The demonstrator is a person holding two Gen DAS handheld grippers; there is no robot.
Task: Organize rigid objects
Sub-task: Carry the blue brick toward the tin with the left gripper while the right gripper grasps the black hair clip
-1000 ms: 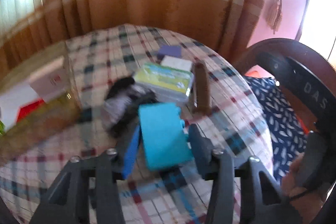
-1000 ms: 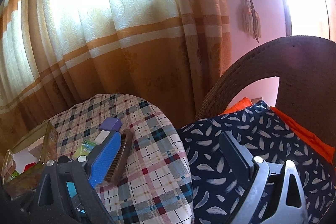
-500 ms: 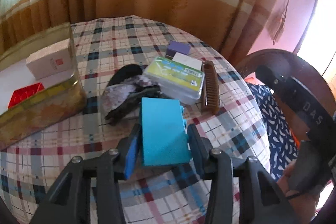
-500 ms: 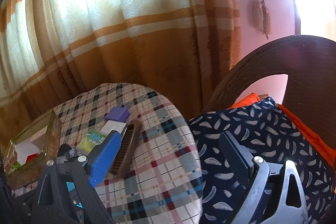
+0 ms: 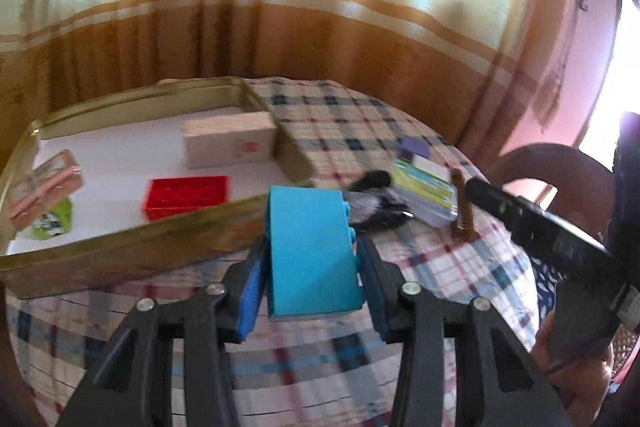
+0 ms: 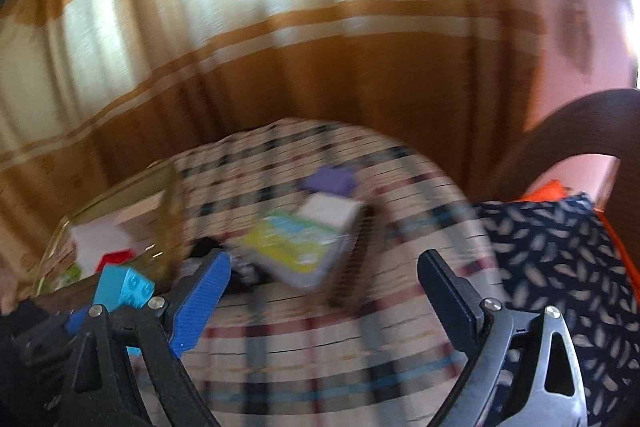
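My left gripper (image 5: 310,263) is shut on a cyan toy block (image 5: 310,251) and holds it above the plaid table, just in front of the gold tin tray (image 5: 120,247). The block also shows in the right wrist view (image 6: 124,285). The tray holds a beige box (image 5: 228,145), a red box (image 5: 186,191), a pink case (image 5: 44,187) and a green packet (image 5: 48,223). My right gripper (image 6: 324,287) is open and empty above the table's right part, facing a green-yellow plastic case (image 6: 296,247) and a brown comb (image 6: 354,259).
On the plaid tablecloth (image 5: 340,115) to the right lie a dark crumpled cloth (image 5: 376,199), the plastic case (image 5: 424,191), a white box (image 6: 332,213), a purple block (image 5: 414,147) and the comb (image 5: 462,207). A wicker chair with a navy cushion (image 6: 560,267) stands at the right.
My left gripper has swung left with the cyan block, so the tray fills its view. My right gripper has swung left and down toward the table; its view is motion-blurred.
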